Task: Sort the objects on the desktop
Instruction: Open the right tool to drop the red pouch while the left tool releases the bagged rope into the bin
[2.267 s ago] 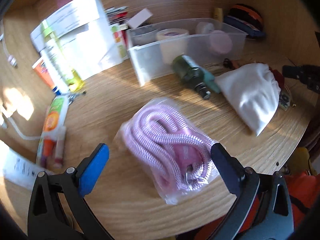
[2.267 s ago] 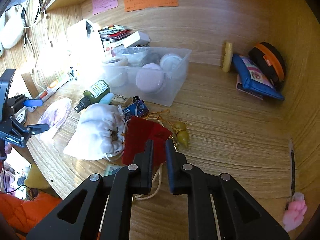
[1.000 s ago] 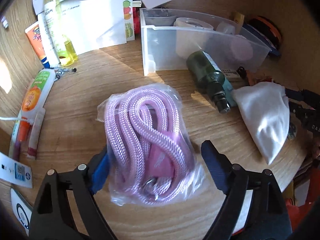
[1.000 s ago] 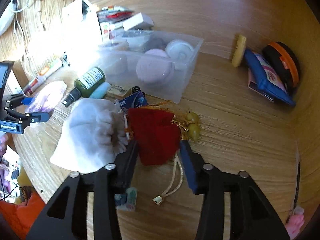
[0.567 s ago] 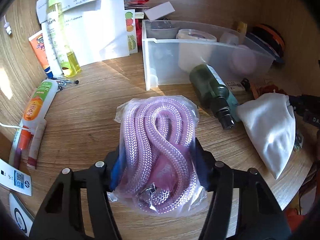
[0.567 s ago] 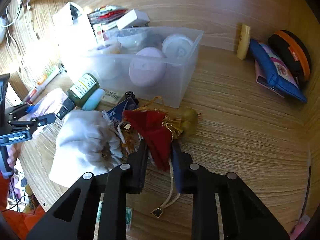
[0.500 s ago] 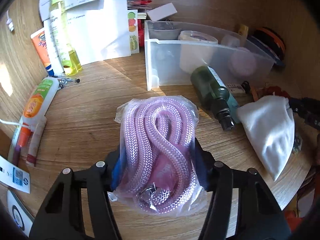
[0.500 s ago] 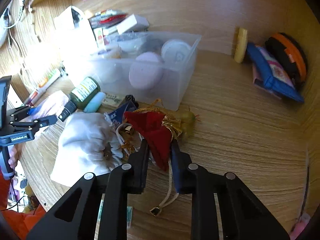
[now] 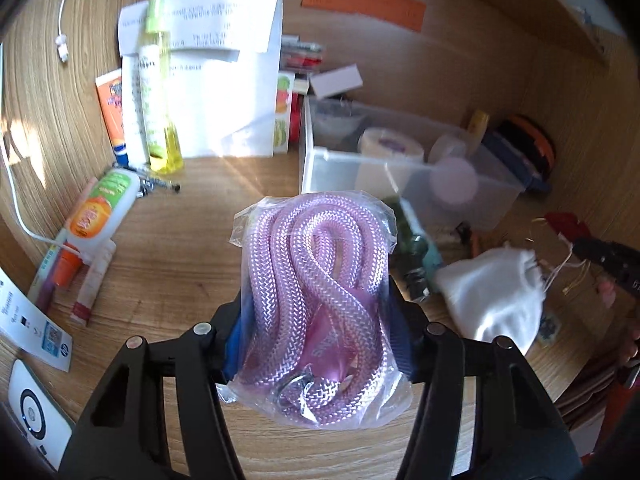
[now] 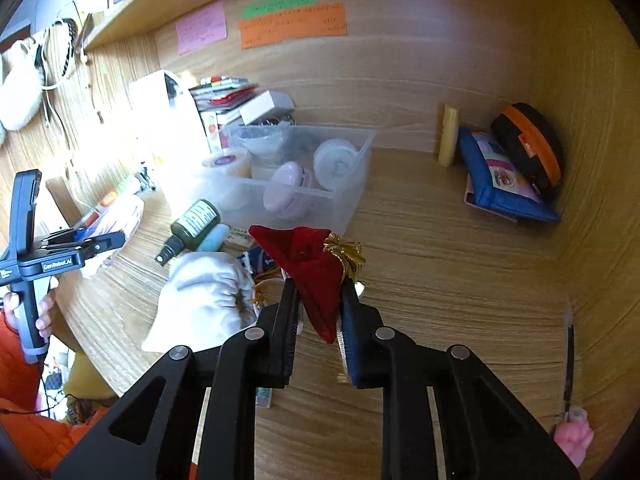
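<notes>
My left gripper (image 9: 318,320) is shut on a clear bag of pink rope (image 9: 316,280) and holds it above the wooden desk (image 9: 180,248). My right gripper (image 10: 318,300) is shut on a red velvet pouch (image 10: 312,268) with gold tassels, lifted off the desk. A clear plastic bin (image 9: 404,176) (image 10: 304,168) holding tape rolls and round tins stands behind both. A white drawstring bag (image 10: 200,300) (image 9: 496,296) and a green spray bottle (image 10: 192,226) lie in front of the bin.
Tubes and bottles (image 9: 100,212) lie at the left by a white paper box (image 9: 212,92). A blue pouch (image 10: 504,180) and an orange-black case (image 10: 528,144) sit at the back right. A pink item (image 10: 572,436) lies at the right edge.
Both grippers closed on their objects and lifted them: the left raised the pink rope bag, the right raised the red pouch off the desk.
</notes>
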`<state>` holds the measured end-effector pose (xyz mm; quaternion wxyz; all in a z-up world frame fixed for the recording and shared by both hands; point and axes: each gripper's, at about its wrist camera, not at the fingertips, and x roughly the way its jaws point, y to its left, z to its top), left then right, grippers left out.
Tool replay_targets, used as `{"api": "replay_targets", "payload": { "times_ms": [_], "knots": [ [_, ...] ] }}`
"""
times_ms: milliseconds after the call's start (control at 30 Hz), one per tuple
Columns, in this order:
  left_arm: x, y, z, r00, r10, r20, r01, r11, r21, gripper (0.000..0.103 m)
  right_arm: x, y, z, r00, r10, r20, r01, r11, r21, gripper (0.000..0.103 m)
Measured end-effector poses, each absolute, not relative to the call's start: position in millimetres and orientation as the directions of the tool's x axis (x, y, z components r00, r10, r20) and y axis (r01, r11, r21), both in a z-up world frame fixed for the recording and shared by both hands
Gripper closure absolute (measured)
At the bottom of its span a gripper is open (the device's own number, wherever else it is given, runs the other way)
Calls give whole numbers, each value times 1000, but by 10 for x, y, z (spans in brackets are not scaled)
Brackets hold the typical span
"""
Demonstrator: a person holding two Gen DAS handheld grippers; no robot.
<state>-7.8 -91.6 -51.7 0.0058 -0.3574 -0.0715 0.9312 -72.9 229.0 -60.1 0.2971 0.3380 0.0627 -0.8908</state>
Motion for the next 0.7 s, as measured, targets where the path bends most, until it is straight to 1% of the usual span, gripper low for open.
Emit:
{"api": "replay_targets", "payload": {
  "times_ms": [467, 700],
  "knots": [
    [-149, -856, -213, -803, 98, -588, 1, -986, -165, 45, -718, 2324, -358, -619, -552, -558, 581, -801, 147, 85],
    [-333, -819, -144, -809, 114, -576, -16, -985, -173, 45, -935, 2148, -359, -611, -555, -564, 592, -794, 140, 85]
  ]
}}
